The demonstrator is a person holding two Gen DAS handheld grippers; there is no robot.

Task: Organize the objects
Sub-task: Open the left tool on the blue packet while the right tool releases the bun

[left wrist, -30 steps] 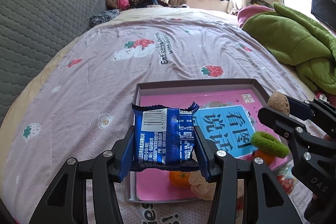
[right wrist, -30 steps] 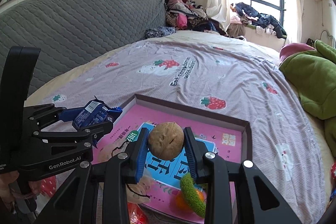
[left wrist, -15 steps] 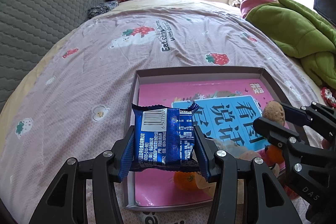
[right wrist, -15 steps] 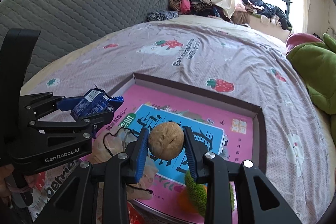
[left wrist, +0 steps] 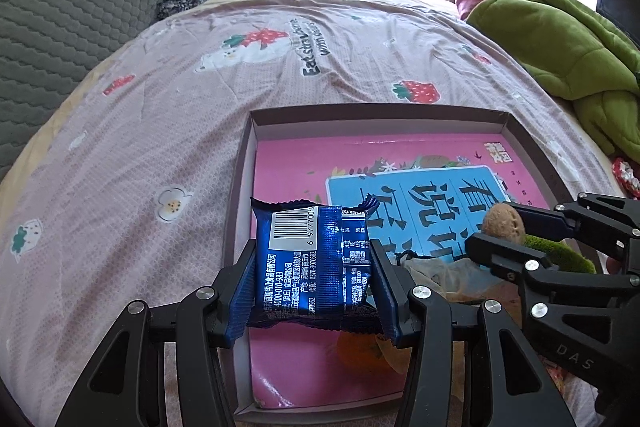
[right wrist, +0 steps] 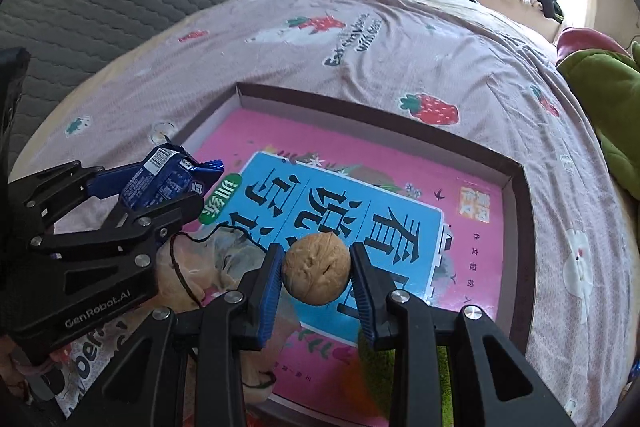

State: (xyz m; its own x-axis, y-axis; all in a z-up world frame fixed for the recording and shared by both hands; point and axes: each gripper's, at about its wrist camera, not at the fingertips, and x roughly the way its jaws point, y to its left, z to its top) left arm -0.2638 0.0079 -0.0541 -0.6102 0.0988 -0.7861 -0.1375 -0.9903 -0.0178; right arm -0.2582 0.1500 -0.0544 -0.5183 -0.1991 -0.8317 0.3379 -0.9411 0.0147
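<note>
A glossy blue foil snack packet, flat and rectangular with crimped zigzag ends and a white barcode panel, is clamped between the ribbed blue pads of the left gripper; it is held above the near-left corner of a shallow cardboard box. In the right wrist view the same packet is seen edge-on in the left gripper, over the box's left wall. A round, wrinkled tan walnut is pinched between the pads of the right gripper, held over the box interior. The box has low grey-brown walls and rests on a pale mauve bedsheet of fine dotted weave printed with strawberries. A smooth pink book with a blue title panel lies flat inside it. On the book's near part, a crumpled translucent bag with a dark cord, a fuzzy green ring and an orange fruit are noted. A quilted grey headboard and a rumpled green blanket are recorded at the edges.
</note>
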